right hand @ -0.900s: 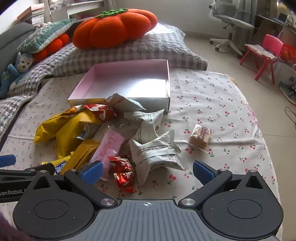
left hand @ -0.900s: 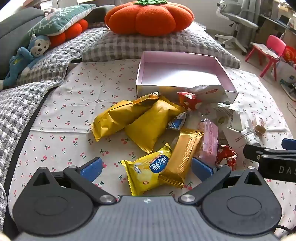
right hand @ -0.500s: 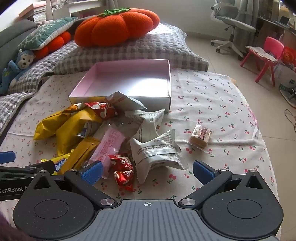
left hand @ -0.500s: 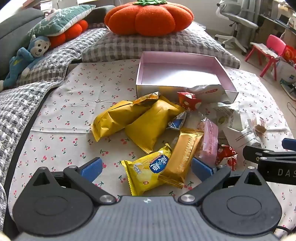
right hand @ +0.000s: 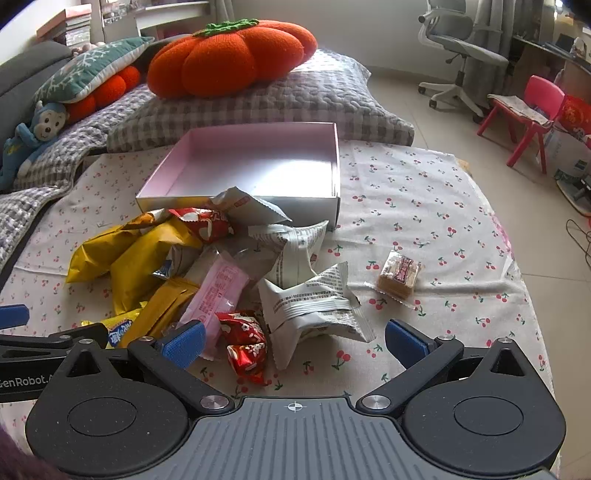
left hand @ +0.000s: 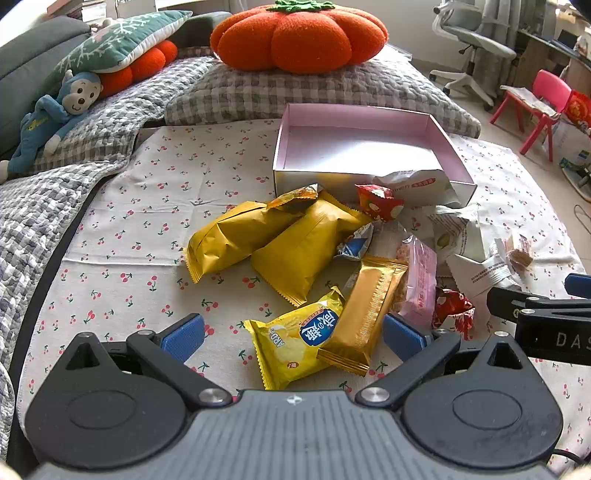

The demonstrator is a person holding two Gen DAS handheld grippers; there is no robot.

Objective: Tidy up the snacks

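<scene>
A pile of snack packs lies on a cherry-print cloth in front of an empty pink box (left hand: pixel 369 155) (right hand: pixel 258 166). The pile holds two big yellow bags (left hand: pixel 303 247), a gold bar pack (left hand: pixel 365 314), a yellow biscuit pack (left hand: pixel 295 339), a pink pack (right hand: pixel 218 291), red candies (right hand: pixel 245 343) and white packs (right hand: pixel 314 306). A small brown cake pack (right hand: pixel 400 273) lies apart to the right. My left gripper (left hand: pixel 293 334) is open over the yellow biscuit pack. My right gripper (right hand: pixel 295 339) is open over the red candies and a white pack.
Behind the box lie grey checked cushions (left hand: pixel 314 88), an orange pumpkin pillow (left hand: pixel 299 35) and a blue monkey toy (left hand: pixel 55 114). An office chair (right hand: pixel 461 55) and a pink child's chair (right hand: pixel 532 114) stand on the floor to the right. The cloth's right edge drops off to the floor.
The right wrist view has risen and shifted a little. The left gripper has hardly moved. Both stay open and the snacks lie as before.
</scene>
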